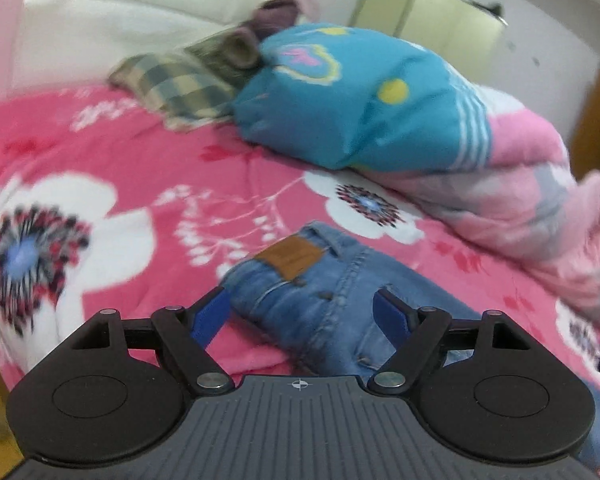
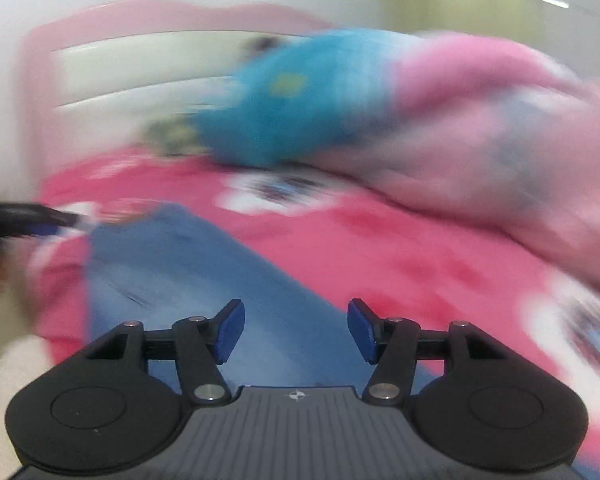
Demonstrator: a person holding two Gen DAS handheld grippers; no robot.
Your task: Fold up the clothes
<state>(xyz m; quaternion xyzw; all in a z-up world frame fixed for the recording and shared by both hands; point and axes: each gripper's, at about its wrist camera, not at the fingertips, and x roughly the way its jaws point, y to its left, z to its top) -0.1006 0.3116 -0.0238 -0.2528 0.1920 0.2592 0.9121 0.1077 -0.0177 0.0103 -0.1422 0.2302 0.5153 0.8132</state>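
Right view blurred; jeans [image 1: 324,292] partly hidden.

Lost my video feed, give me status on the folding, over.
Left gripper open, empty. Right gripper open, empty. Jeans lying on pink bedspread, unheld. Nothing in the way.

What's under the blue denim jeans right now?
The blue denim jeans lie on the pink floral bedspread. Whatever lies directly beneath them is covered.

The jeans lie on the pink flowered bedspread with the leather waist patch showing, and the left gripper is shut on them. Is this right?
Not quite. The left gripper is open: the left wrist view shows its jaws spread wide, clear of the denim. The jeans do lie on the bedspread with the patch showing.
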